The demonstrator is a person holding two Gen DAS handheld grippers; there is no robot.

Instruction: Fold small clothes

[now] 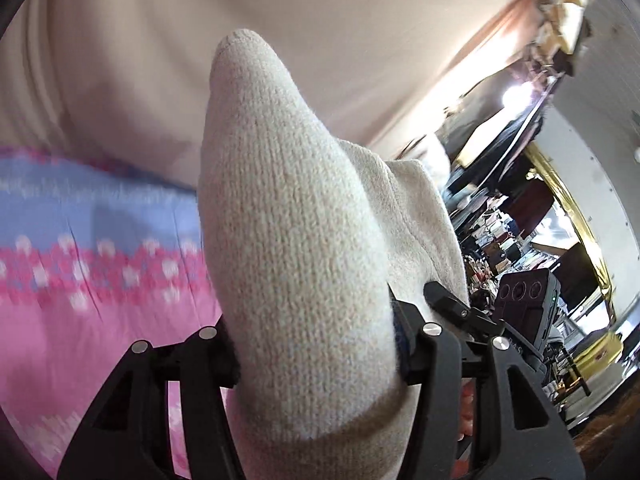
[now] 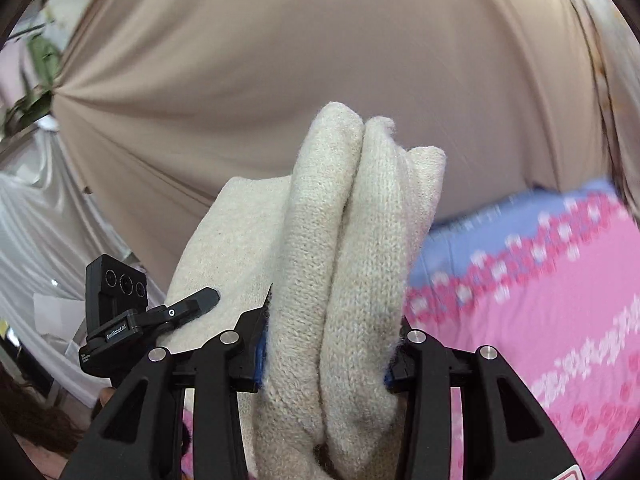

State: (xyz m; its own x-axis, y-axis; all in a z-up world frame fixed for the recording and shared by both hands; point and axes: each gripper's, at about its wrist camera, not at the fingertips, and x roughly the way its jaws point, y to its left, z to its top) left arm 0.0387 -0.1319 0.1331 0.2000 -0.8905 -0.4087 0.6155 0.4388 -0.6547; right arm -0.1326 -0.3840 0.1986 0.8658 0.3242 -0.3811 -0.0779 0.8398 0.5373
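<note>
A cream knitted garment point(image 1: 296, 248) fills the middle of the left wrist view. My left gripper point(image 1: 316, 344) is shut on it, and the cloth bulges up past the fingers, hiding the tips. In the right wrist view the same cream knit point(image 2: 340, 264) is bunched into two thick folds, and my right gripper point(image 2: 328, 360) is shut on them. Each view shows the other gripper: the right one point(image 1: 452, 304) at the knit's right side, the left one point(image 2: 192, 304) at its left side. The garment is held up off the bedding.
A pink and blue patterned bed cover point(image 1: 80, 264) lies below, also in the right wrist view point(image 2: 540, 300). The person's beige shirt point(image 2: 320, 60) fills the background. A cluttered room point(image 1: 528, 240) lies to the right, and white drapes point(image 2: 40, 232) hang at the left.
</note>
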